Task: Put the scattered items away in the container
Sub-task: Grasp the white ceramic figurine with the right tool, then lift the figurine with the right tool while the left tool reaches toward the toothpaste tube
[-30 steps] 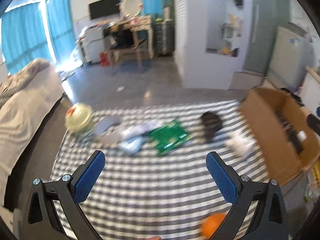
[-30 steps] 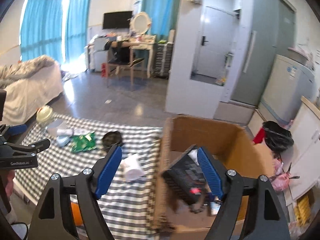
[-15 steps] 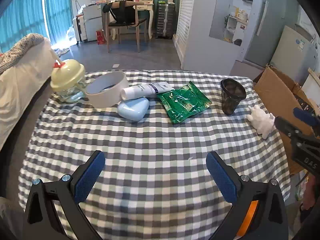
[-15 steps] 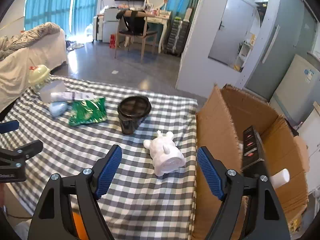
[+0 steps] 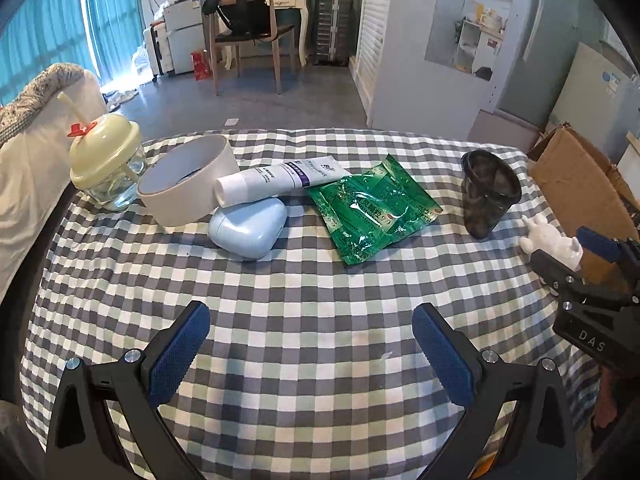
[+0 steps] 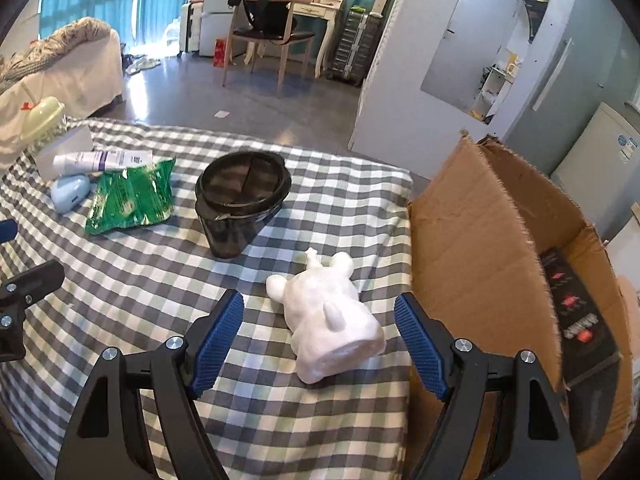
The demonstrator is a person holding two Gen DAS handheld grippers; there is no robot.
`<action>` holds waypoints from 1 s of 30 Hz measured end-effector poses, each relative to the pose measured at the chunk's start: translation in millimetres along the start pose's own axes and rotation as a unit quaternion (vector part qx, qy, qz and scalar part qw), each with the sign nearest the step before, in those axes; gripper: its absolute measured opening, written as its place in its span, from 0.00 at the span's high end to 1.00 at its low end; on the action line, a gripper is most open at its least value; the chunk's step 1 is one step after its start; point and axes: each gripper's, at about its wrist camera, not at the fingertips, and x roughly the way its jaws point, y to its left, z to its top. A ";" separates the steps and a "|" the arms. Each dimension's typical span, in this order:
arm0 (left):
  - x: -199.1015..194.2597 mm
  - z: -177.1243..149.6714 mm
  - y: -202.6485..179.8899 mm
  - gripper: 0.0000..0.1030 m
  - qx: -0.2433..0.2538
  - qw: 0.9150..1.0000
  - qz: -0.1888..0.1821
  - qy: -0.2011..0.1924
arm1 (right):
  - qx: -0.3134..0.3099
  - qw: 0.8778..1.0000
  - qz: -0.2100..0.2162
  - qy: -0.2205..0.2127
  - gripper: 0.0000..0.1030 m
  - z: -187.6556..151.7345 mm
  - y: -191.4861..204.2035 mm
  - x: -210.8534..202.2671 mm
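On the checked tablecloth (image 5: 304, 320) lie a roll of tape (image 5: 186, 180), a white tube (image 5: 276, 178), a pale blue case (image 5: 248, 228), a green sachet (image 5: 372, 208), a dark cup (image 5: 488, 196) and a white animal figurine (image 6: 328, 316). A cardboard box (image 6: 480, 248) stands open at the table's right edge. My right gripper (image 6: 320, 334) is open, low over the table, with the figurine lying between its blue pads and apart from both. My left gripper (image 5: 312, 352) is open over bare cloth, short of the case and sachet.
A glass jar with a yellow lid and straw (image 5: 106, 168) stands at the far left corner. A black power strip (image 6: 576, 312) lies inside the box. A bed (image 6: 60, 68) is left of the table; a chair and desk (image 6: 272, 20) stand across the floor.
Both grippers have come down toward the table. The right one swung left from over the box to around the figurine. The left one now looks closely at the case and sachet.
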 end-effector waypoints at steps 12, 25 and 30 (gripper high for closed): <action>-1.2 1.2 0.9 0.00 -0.003 1.000 0.004 -0.002 | 0.006 1.000 0.007 0.026 0.47 -1.1 -2.5 13.6; -15.0 6.3 26.1 0.00 -0.005 0.999 0.009 -0.030 | 0.008 0.999 0.034 -0.016 0.47 6.2 -2.2 -24.8; -12.4 25.1 34.9 0.00 0.004 0.998 0.010 -0.061 | 0.009 0.999 0.042 -0.017 0.47 4.9 -2.6 -25.7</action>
